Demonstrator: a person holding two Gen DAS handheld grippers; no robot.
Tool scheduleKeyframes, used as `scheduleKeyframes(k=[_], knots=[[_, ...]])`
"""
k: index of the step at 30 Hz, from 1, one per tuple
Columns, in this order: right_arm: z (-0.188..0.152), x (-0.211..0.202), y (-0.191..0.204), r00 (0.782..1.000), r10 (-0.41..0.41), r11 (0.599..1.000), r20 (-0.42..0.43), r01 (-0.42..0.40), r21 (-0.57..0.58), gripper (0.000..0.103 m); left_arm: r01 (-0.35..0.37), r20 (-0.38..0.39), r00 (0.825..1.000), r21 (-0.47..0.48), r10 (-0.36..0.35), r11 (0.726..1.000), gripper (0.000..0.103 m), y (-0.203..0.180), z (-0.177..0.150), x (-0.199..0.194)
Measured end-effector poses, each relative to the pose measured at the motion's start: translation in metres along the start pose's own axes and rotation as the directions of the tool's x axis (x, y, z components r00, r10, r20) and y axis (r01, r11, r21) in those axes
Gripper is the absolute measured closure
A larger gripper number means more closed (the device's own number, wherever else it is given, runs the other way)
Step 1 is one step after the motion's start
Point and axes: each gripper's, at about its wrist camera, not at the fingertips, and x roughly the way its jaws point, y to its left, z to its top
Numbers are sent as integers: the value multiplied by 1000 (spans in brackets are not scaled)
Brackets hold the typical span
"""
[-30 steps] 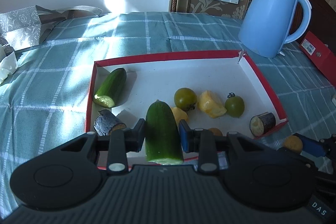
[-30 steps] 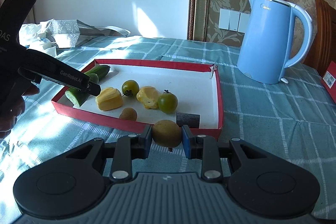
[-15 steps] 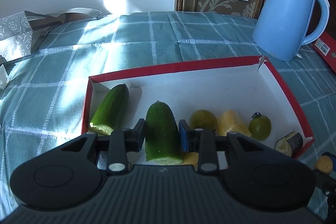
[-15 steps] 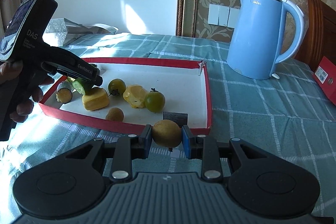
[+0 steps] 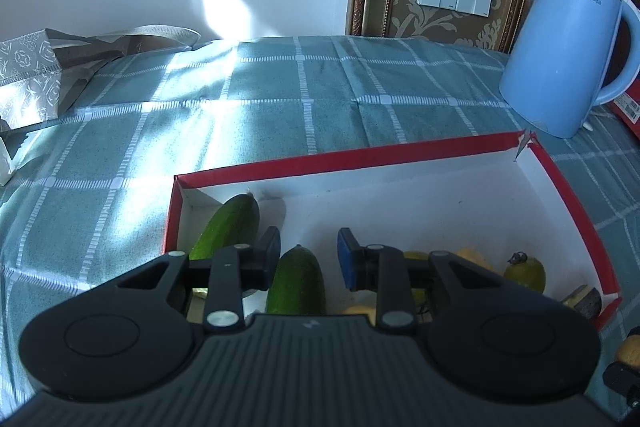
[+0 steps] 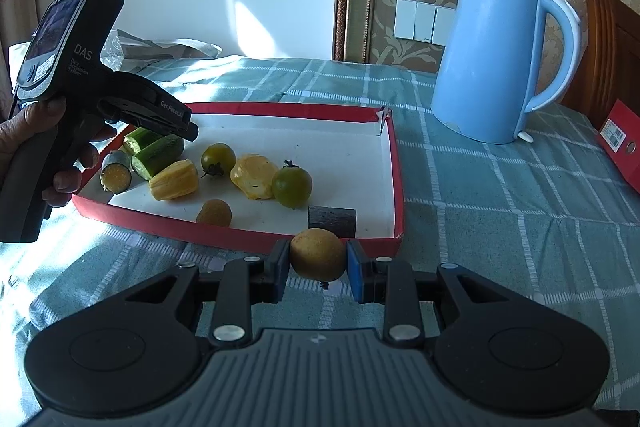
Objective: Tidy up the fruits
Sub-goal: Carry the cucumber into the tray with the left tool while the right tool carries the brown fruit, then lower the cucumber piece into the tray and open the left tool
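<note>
A red-rimmed white tray (image 5: 360, 155) (image 6: 240, 239) holds cut produce. My left gripper (image 5: 308, 253) (image 6: 192, 131) hovers over the tray's left end. Its jaws are closing slightly. The cucumber piece (image 5: 296, 287) (image 6: 160, 153) lies just below them on the tray floor, with a gap showing beside the blue pad. A second cucumber piece (image 5: 228, 227) (image 6: 140, 138) lies beside it. My right gripper (image 6: 318, 267) is shut on a round yellow-brown fruit (image 6: 318, 253), held in front of the tray's near rim.
In the tray lie two green tomatoes (image 6: 218, 157) (image 6: 292, 187), yellow chunks (image 6: 174, 179), a small brown fruit (image 6: 214, 213) and eggplant pieces (image 6: 116, 173) (image 6: 332, 221). A blue kettle (image 5: 560, 67) (image 6: 492, 67) stands behind the tray's right corner. A red box (image 6: 620, 143) lies at the far right and a silver bag (image 5: 32, 75) at the left.
My left gripper moved toward the tray's left back corner and sank. The cucumber piece slid out from between its pads onto the tray. The right gripper kept still with its fruit.
</note>
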Motion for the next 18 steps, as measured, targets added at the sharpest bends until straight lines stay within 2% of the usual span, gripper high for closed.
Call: scheduleKeyframes(k=[7, 11, 16, 18], knots=[[3, 2, -1, 1000, 8, 1000, 6, -8, 0, 74, 1, 31, 1000, 21, -2, 1000, 73, 0, -9, -2], [3, 4, 0, 1000, 15, 1000, 5, -15, -1, 74, -26, 69, 997, 40, 23, 999, 50, 0, -13, -9], [7, 5, 2, 1000, 23, 1000, 13, -23, -12, 74, -49, 96, 995, 72, 42, 996, 41, -3, -17, -20], [10, 5, 4, 999, 27, 999, 18, -27, -18, 74, -69, 110, 992, 71, 61, 995, 33, 0, -20, -27]])
